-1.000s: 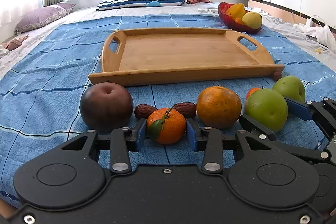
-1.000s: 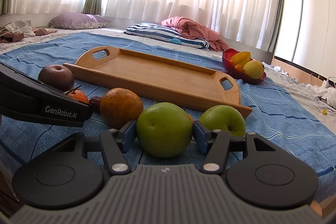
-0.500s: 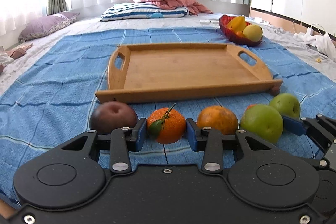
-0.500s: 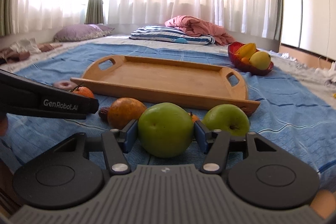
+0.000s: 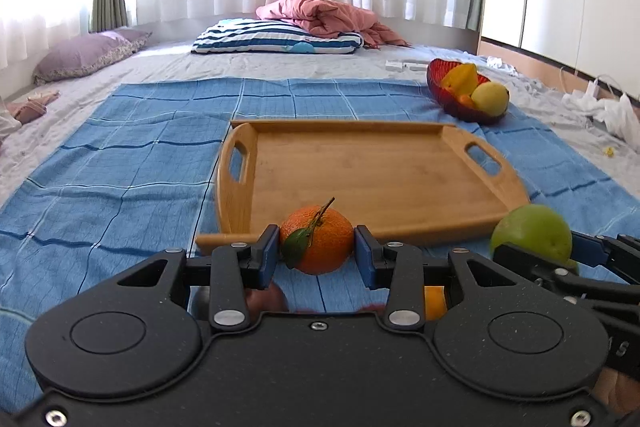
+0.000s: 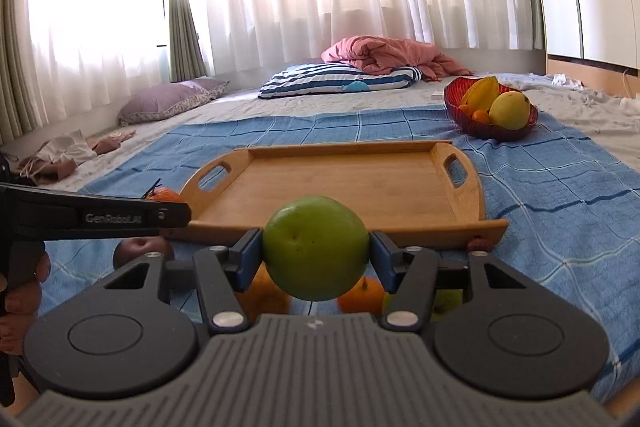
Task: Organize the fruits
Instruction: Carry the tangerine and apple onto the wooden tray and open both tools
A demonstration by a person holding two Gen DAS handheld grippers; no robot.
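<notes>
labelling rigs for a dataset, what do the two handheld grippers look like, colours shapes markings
Left gripper: matte black speckled body, two round discs, silver rivets, blue finger pads; white GenRobot.AI lettering on its side in the right wrist view. Right gripper: same black linkage and blue pads, but a grey ribbed centre plate.

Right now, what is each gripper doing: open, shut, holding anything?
Left gripper: shut on the tangerine, lifted off the blue cloth.
Right gripper: shut on the green apple, also lifted.
</notes>
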